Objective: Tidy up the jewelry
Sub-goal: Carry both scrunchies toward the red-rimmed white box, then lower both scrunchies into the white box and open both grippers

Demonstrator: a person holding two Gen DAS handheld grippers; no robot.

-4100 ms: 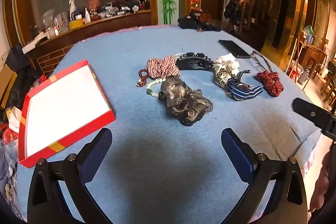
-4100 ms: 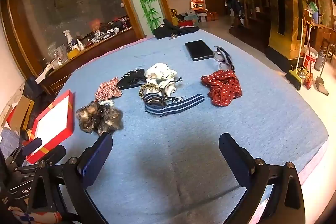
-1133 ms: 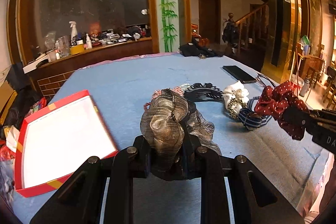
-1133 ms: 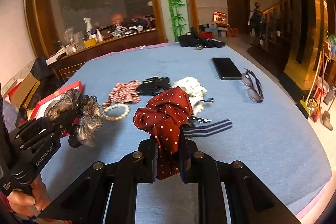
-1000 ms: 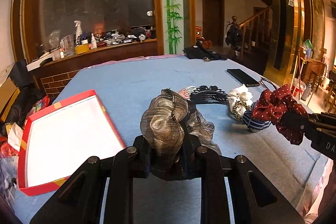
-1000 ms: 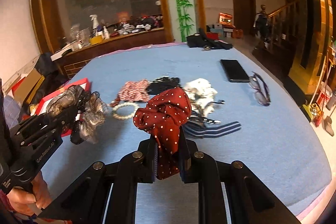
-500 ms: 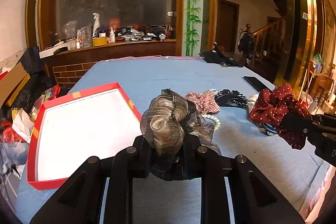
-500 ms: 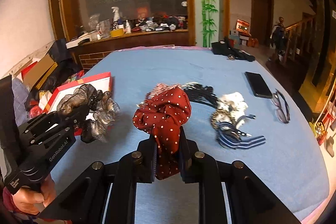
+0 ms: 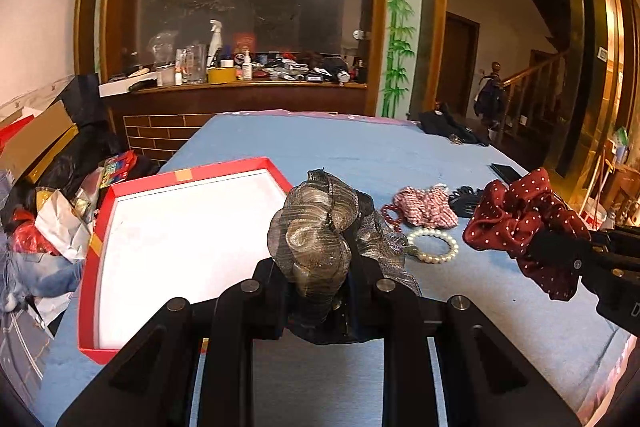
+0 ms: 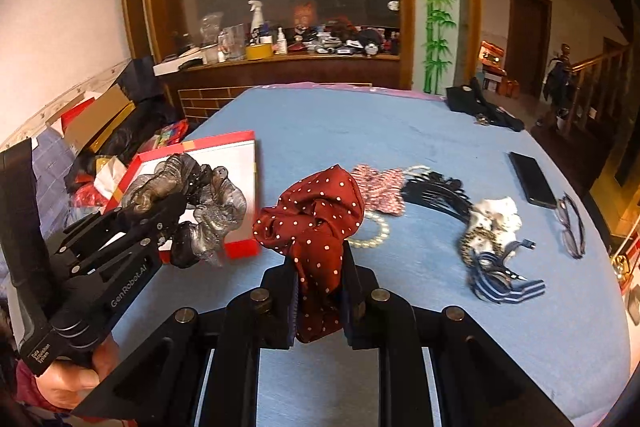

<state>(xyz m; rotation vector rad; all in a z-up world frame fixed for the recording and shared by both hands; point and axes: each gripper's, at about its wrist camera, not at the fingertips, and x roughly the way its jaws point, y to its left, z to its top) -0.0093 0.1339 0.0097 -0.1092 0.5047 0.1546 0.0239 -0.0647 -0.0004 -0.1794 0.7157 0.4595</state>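
The left gripper (image 9: pixel 320 287) is clamping a metallic grey-bronze scrunchie (image 9: pixel 316 235) between its narrowed jaws, holding it above the blue tablecloth (image 9: pixel 360 151). Just ahead and to its left, a red box with a white inside (image 9: pixel 176 239) is lying open on the cloth; seen from the right wrist, the scrunchie is hanging over that box's near corner. The right gripper (image 10: pixel 320 287) is pinching a dark red polka-dot scrunchie (image 10: pixel 316 215), likewise lifted off the surface.

Beyond the right gripper, a red-and-white checked scrunchie (image 10: pixel 380 187) and a pearl bracelet (image 10: pixel 372 233) are lying close together, with a black comb clip (image 10: pixel 432 191) just to their right. Further right, a leopard-and-white scrunchie (image 10: pixel 488 227) and a navy striped band (image 10: pixel 504 283) are resting side by side. A black phone (image 10: pixel 532 179) and a pair of glasses (image 10: pixel 572 223) are sitting near the table's right edge, and a dark garment (image 10: pixel 480 107) is lying at the far end.

Behind the table, a wooden counter (image 9: pixel 232 91) is carrying bottles, jars and clutter in front of a large dark glass panel. A painted bamboo column (image 9: pixel 400 27) is standing to its right, then a brown door (image 9: pixel 460 63) and a wooden staircase (image 9: pixel 532 83). Cardboard and bags (image 9: pixel 48 187) are piled on the floor off the left gripper's left side.
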